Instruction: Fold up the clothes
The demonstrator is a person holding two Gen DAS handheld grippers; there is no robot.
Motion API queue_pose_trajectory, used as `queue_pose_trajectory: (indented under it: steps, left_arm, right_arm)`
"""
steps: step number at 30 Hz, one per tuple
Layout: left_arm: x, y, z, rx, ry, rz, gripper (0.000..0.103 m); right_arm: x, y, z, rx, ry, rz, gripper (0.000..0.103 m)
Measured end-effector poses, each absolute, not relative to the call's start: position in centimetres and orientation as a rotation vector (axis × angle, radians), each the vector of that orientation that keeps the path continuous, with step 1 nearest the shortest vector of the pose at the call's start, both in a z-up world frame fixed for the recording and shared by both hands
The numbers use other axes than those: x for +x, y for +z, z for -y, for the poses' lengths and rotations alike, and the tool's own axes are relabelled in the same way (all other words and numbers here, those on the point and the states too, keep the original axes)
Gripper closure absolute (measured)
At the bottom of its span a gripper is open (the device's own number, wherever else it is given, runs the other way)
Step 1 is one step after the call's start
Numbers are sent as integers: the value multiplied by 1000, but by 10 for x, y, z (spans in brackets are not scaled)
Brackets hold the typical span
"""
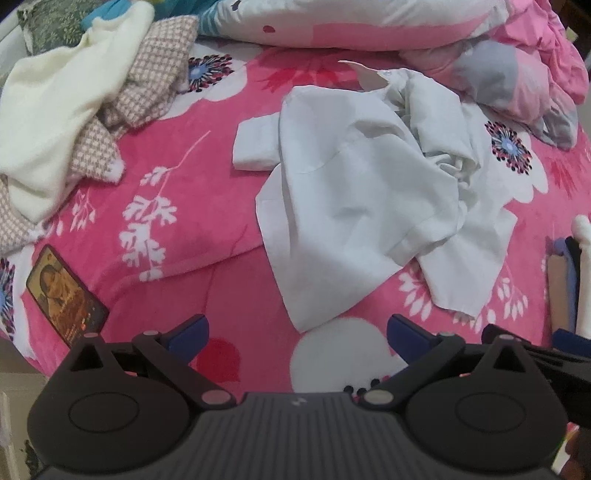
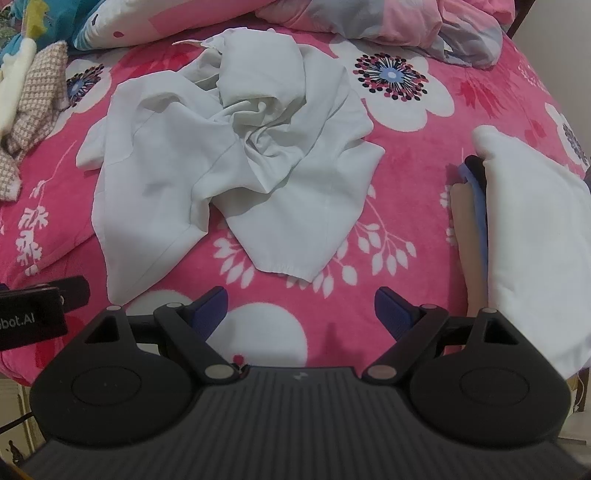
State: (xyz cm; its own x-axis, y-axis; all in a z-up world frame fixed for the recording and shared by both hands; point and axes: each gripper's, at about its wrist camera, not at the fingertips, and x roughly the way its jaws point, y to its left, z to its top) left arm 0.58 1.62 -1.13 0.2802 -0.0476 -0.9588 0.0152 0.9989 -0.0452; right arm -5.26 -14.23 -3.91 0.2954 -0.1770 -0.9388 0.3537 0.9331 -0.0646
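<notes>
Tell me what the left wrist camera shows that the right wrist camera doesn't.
Only the left wrist view shows the phone lying on the blanket with its screen lit, and the whole cream garment heaped on the checked cloth.

Only the right wrist view shows the full stack of folded clothes.

Both show the crumpled white shirt on the pink flowered blanket, with the pillows beyond. The open, empty left claw and right claw hover at the shirt's near edge.
</notes>
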Motion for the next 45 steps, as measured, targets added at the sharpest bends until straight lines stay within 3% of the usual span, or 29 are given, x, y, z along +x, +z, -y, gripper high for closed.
queue_pose_trajectory:
  steps: [45]
  left_arm:
    - [9, -11, -18, 42, -15, -1250, 0]
  right_arm:
    - [-49, -40, 139, 168, -376, -1218, 16]
